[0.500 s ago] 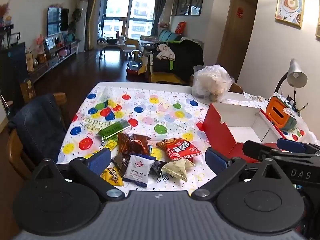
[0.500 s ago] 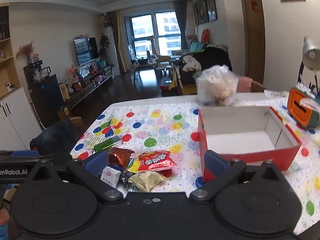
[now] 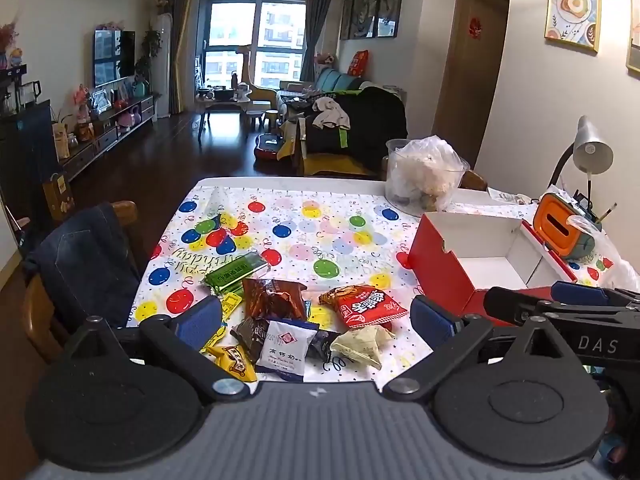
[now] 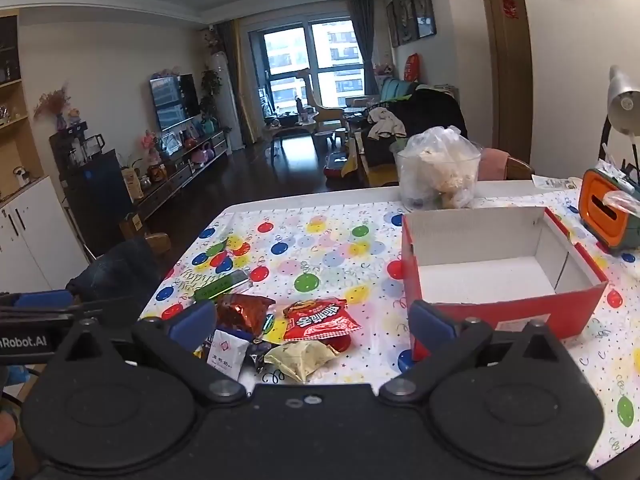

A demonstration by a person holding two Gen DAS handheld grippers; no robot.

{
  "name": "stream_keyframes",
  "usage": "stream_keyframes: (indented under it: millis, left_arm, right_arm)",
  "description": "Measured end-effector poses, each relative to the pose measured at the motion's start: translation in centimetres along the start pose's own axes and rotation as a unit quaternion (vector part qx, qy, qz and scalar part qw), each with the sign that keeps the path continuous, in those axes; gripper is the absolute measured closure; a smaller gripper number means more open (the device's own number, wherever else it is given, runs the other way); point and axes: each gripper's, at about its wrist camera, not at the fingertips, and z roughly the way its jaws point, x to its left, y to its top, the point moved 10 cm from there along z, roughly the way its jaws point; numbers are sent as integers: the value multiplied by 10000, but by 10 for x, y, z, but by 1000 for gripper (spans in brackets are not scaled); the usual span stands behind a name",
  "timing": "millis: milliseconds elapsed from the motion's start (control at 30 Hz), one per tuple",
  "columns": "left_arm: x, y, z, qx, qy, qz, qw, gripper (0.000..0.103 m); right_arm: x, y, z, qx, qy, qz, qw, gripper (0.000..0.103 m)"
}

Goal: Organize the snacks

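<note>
Red cardboard forms the outside of the open box point(image 4: 500, 312), white inside and holding nothing that shows; it stands on the balloon-printed tablecloth point(image 3: 304, 236) to the right of the snack pile. On that cloth, printed script reading "Happy" can be made out near the green packet point(image 3: 236, 273), seen upside down from the left wrist view. The red packet point(image 3: 362, 305) carries large white Chinese characters, and the white packet point(image 3: 285, 347) shows a small red diamond mark above dark Chinese characters too small to read surely. Beside these lie a brown foil packet point(image 3: 272, 298), a yellow packet point(image 3: 234, 362) with a printed label, and a pale crumpled packet point(image 3: 362, 342), all bunched together at the near edge of the table. Behind the box stands a clear tub point(image 4: 438, 176) lined with a plastic bag and filled with pale lumpy contents, unclear what. An orange and green holder point(image 4: 608, 216) sits at the far right. The left gripper point(image 3: 316, 320) hovers above the pile with its blue pads spread wide and nothing between them; the right gripper point(image 4: 314, 322) is likewise spread wide and empty, its right finger in front of the box's near wall. One gripper body reads "DAS", the other "nRobot.AI".
</note>
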Motion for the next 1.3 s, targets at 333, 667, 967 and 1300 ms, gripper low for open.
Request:
stream_keyframes:
  millis: [333,667,967,1300]
  left_arm:
    - [1,0,-1,12,1,-6,10000,2]
    - [1,3,-7,-22,-16,27,10000,2]
    - [-3,3,-6,8,-49,39,10000,2]
    - [-4,0,-3,48,-73,7,10000,2]
  right_arm:
    - [2,-3,-1,114,-71,-66,9999,0]
    - [3,-4,-4,102,-131,-94,9998,0]
    - [3,-2,-5,83,-161,-130,9998,1]
    - [8,-5,-4,119,-167,-269,9994,1]
